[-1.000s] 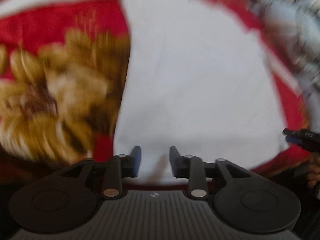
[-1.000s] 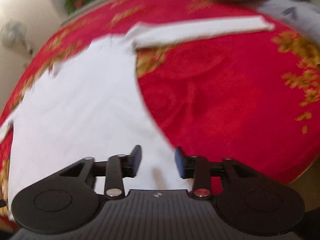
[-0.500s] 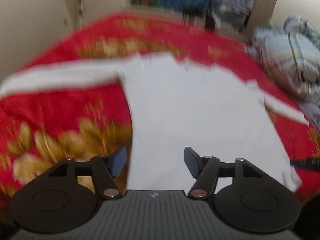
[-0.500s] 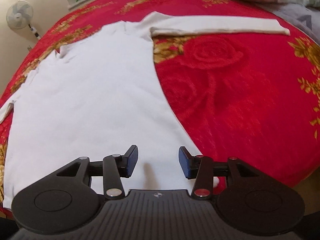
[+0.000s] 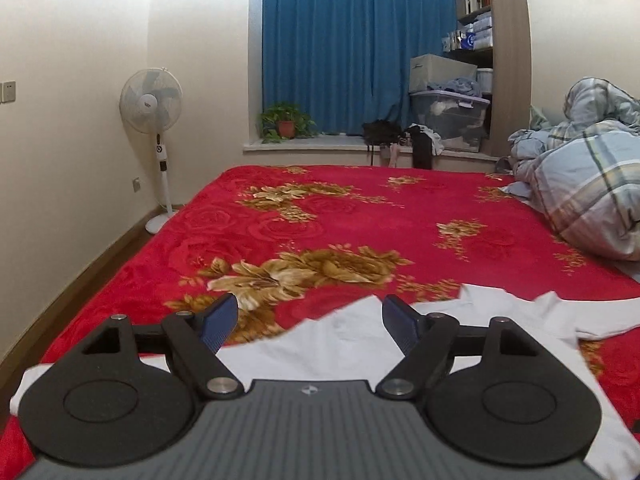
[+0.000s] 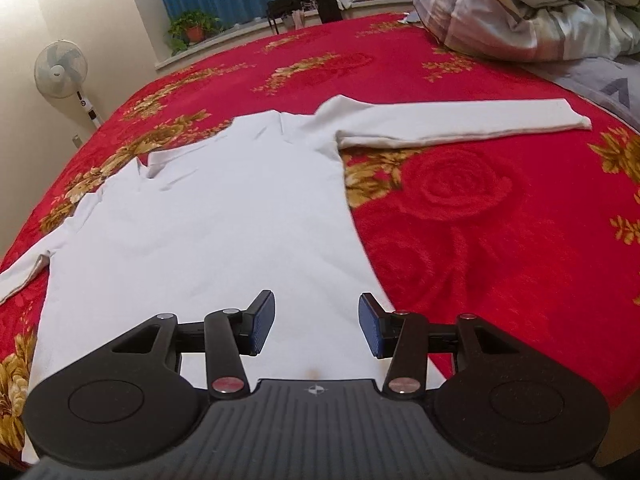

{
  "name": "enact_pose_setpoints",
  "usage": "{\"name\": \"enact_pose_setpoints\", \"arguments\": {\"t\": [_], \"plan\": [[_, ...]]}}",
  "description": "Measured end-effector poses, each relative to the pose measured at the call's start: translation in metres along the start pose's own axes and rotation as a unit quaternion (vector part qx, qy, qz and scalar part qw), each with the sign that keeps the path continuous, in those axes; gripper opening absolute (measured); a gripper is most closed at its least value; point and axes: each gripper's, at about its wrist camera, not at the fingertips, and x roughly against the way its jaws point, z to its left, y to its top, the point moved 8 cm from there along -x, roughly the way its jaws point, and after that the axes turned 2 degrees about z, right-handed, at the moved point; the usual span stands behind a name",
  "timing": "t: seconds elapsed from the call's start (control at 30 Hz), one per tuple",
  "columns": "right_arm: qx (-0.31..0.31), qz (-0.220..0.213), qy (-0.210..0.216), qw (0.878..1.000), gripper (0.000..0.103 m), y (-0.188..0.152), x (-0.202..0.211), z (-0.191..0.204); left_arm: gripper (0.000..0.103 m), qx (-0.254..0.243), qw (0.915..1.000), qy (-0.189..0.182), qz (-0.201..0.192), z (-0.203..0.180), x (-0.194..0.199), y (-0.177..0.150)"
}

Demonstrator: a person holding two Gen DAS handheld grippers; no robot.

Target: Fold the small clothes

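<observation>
The white long-sleeved top (image 6: 208, 232) lies flat on the red bed (image 6: 500, 240). Left tongs (image 5: 308, 320) are opening wide, apparently holding nothing; right tongs (image 6: 316, 324) hover half open above the hem, empty.

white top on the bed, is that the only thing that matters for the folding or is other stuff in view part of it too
Part of the job:
- white long-sleeved top, spread flat
- red floral bedspread it lies on
- left gripper, jaws opening, nothing between them
- right gripper, open and empty

Just lying about:
- plaid duvet
- standing fan
- potted plant
- storage bins
</observation>
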Motion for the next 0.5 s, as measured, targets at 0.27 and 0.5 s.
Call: {"name": "enact_pose_setpoints", "arguments": {"t": [0.27, 0.5], "plan": [[0.040, -0.002, 0.000, 0.999, 0.049, 0.000, -0.010, 0.034, 0.057, 0.101, 0.9912, 0.052, 0.068, 0.090, -0.071, -0.043], [0.079, -0.005, 0.028, 0.996, 0.049, 0.002, -0.016, 0.069, 0.047, 0.238, 0.9561, 0.126, 0.115, 0.208, -0.106, -0.066]]}}
